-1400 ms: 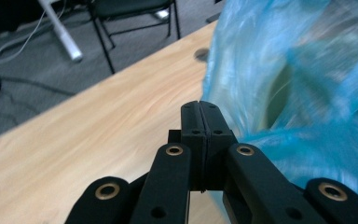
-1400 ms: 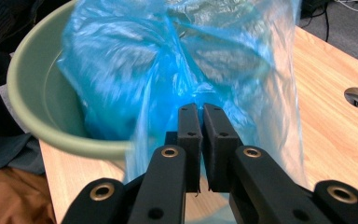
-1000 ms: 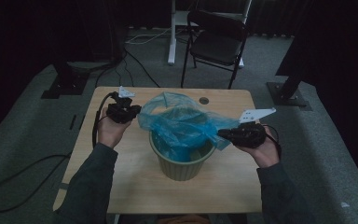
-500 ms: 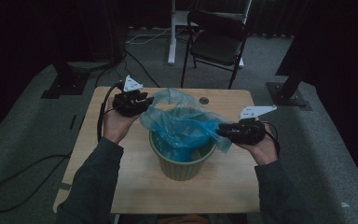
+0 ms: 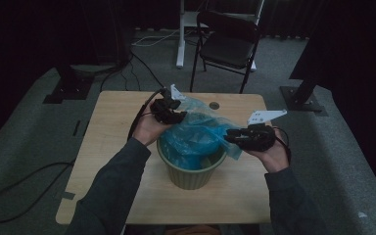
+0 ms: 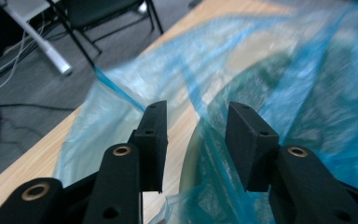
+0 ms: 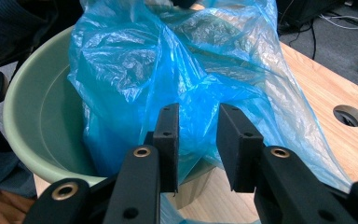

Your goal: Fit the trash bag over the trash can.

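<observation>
Lining the green bin (image 5: 192,169) on the bench (image 5: 103,142) w/ the blue bag (image 5: 196,134), so left tongs (image 6: 196,135) have just been opening, film loose between 'em, right tongs (image 7: 196,140) apart too, prob regripping to spread it over the rim.

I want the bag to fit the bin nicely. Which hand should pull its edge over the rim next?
Probably the right gripper: its open jaws already have the thin blue plastic bag between them, right at the round green bin's rim. The left gripper, jaws just opened, sits at the far edge.
</observation>
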Demonstrator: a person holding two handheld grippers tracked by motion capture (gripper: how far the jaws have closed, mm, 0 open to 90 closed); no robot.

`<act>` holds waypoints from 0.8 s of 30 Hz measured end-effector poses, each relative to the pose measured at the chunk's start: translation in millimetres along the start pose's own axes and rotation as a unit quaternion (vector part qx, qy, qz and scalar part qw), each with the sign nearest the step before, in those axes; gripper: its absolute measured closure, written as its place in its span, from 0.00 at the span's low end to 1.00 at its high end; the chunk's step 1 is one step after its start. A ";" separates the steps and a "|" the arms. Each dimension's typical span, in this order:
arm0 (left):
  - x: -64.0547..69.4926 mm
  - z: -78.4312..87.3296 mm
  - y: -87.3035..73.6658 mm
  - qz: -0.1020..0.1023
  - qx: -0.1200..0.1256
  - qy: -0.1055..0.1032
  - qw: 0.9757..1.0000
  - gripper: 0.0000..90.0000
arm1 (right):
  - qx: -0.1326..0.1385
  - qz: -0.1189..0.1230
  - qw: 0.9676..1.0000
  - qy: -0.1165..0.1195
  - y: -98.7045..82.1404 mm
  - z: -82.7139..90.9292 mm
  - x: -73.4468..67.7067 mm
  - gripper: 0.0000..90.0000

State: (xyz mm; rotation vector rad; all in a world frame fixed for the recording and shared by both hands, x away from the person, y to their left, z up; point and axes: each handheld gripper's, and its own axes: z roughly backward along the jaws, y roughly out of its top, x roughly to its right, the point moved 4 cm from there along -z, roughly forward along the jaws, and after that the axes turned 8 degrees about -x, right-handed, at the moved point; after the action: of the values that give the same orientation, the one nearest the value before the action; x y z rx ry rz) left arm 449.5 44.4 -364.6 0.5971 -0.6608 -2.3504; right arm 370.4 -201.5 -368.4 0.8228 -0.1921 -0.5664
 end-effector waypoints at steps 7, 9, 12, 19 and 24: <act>3.5 -10.7 -0.3 -0.013 -0.021 0.008 1.000 0.87 | -0.004 -0.004 1.000 -0.002 -5.3 0.3 2.2 0.77; 3.9 -9.3 -0.3 -0.016 -0.019 0.011 1.000 0.88 | -0.007 -0.006 1.000 -0.004 -7.9 0.6 3.2 0.79; 1.6 -4.2 -0.4 -0.004 -0.001 0.007 1.000 0.96 | -0.010 -0.007 1.000 -0.002 -11.0 2.2 3.5 0.86; -7.9 -1.5 -9.4 0.009 -0.005 0.016 1.000 1.00 | -0.012 -0.002 1.000 0.004 -15.0 5.9 2.5 1.00; -17.4 4.4 -18.9 0.028 -0.001 0.023 0.999 1.00 | -0.022 0.004 1.000 0.008 -18.2 6.6 -0.3 1.00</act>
State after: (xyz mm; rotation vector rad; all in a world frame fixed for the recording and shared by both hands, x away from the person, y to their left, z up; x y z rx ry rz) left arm 451.1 70.2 -367.9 0.6226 -0.6461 -2.2785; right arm 360.3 -215.4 -377.3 0.7834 -0.1670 -0.5535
